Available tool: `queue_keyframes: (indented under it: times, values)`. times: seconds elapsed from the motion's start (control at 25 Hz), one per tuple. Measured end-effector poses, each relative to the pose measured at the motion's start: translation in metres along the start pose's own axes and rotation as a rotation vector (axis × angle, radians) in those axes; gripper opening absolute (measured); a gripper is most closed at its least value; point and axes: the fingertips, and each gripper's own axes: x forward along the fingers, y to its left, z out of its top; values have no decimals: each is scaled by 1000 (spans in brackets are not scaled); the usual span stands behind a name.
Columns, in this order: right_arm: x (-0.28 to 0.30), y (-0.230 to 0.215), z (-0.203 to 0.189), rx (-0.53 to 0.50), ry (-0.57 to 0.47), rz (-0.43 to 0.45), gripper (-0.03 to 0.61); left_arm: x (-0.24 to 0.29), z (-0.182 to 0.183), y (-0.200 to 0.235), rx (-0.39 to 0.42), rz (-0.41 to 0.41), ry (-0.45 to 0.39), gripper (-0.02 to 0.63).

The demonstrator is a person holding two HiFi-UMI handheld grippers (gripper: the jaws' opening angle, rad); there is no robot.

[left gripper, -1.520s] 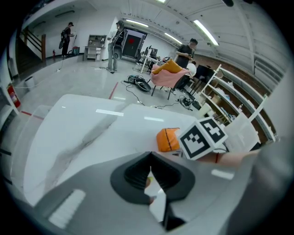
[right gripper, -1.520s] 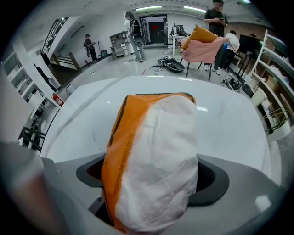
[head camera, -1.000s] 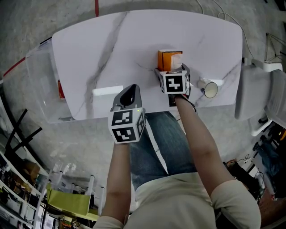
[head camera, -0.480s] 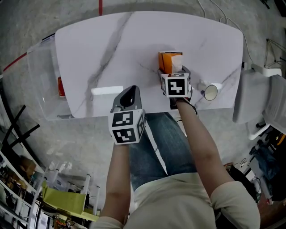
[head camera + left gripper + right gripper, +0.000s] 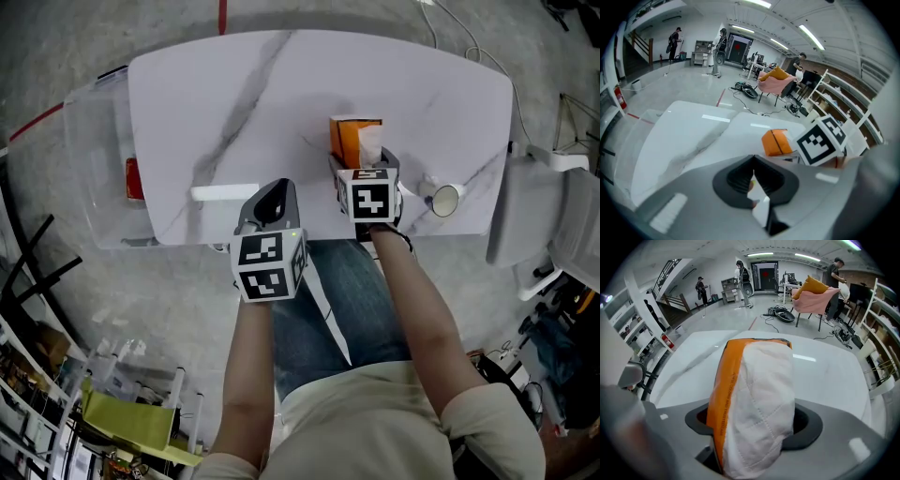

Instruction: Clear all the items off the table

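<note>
The right tool [image 5: 364, 169] points steeply down over the near right part of the white marble desk [image 5: 281, 103]. Its jaws have just been closing and now clamp an orange tissue pack [image 5: 754, 399] from both sides. The pack stands upright between them, its white quilted face towards the tool and an orange band down its left edge. From where I stand I cannot tell whether the pack's base touches the desk.

The left tool [image 5: 272, 199] hangs at the desk's near edge, just left of the right one, tilted downwards. Its jaws are pressed together with nothing in them.

A paper cup [image 5: 441, 195] lies on its side near the desk's right end, just beside the right tool, with its open mouth facing the person. Off the desk's left end stands a clear bin [image 5: 89, 169] with something red [image 5: 133, 178] inside.
</note>
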Motion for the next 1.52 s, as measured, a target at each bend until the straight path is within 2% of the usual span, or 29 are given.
queue_keyframes:
  times: [0.52,1.52]
  values:
    - [-15,58,11,-67,-50,21,365,-26,-14,44,-39,15,-38,9]
    - [-36,229,33,-116,-107,74,364,-103,-55,175,-124,22,-63,9]
